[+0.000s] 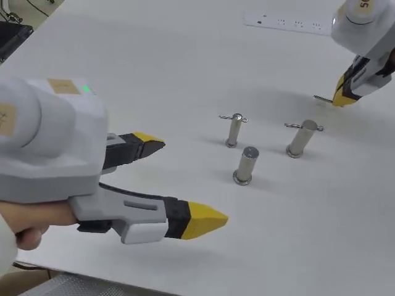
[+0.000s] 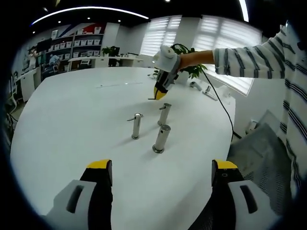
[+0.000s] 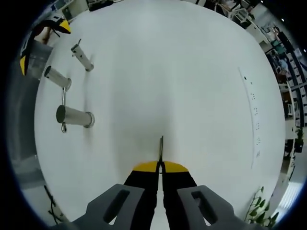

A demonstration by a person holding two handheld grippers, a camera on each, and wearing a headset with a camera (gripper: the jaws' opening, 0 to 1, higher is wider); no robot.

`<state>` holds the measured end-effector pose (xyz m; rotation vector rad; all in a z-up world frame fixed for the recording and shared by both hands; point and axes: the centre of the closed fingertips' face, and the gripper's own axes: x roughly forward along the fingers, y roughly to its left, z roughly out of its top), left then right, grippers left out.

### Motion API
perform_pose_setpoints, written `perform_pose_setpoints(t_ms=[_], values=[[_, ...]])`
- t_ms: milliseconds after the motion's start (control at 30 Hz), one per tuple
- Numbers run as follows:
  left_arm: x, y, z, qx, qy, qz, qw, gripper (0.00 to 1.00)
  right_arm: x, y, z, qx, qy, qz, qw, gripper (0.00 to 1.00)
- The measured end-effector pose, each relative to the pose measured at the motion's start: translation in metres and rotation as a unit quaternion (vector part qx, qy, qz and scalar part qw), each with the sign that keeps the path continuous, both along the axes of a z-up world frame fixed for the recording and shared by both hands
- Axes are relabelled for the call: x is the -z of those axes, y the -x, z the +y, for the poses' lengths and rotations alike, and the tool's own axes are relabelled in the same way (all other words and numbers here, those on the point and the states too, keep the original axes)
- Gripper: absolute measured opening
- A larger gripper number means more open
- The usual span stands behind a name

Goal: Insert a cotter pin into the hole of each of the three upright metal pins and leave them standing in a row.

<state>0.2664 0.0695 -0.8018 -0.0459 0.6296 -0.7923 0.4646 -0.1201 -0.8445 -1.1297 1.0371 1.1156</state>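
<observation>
Three upright metal pins stand on the white table [image 1: 154,61]. Thin cotter pins cross the tops of the back pin [image 1: 233,131] and the right pin [image 1: 301,139]; the front pin [image 1: 245,165] has a bare top. My left gripper [image 1: 185,180] hovers open at the lower left, its jaws wide apart and pointing at the pins [image 2: 160,139]. Beyond the pins at the upper right, my right gripper [image 1: 341,100] is shut on a cotter pin [image 1: 322,97]. In the right gripper view that cotter pin [image 3: 161,146] sticks straight out from the closed tips.
A white power strip [image 1: 287,23] lies at the table's far edge. A person's striped sleeve [image 2: 249,57] reaches in from the right in the left gripper view. The table's near edge runs just below my left gripper.
</observation>
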Motion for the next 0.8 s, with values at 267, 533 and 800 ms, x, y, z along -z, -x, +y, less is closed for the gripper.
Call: perform_pose_setpoints(t_ms=[267, 533, 800], values=[[-0.008, 0.006, -0.004, -0.013, 0.031, 0.003, 0.9994, 0.88, -0.027, 0.016, -0.003, 0.022, -0.050, -0.021, 0.9983, 0.02], [-0.012, 0.008, -0.010, -0.001, 0.030, 0.002, 0.9995, 0.89, -0.053, 0.047, -0.012, 0.016, -0.075, -0.059, 0.9953, 0.02], [-0.017, 0.008, -0.013, 0.001, 0.036, 0.002, 0.9994, 0.82, -0.065, 0.075, 0.001, 0.013, -0.131, -0.082, 0.9879, 0.02]])
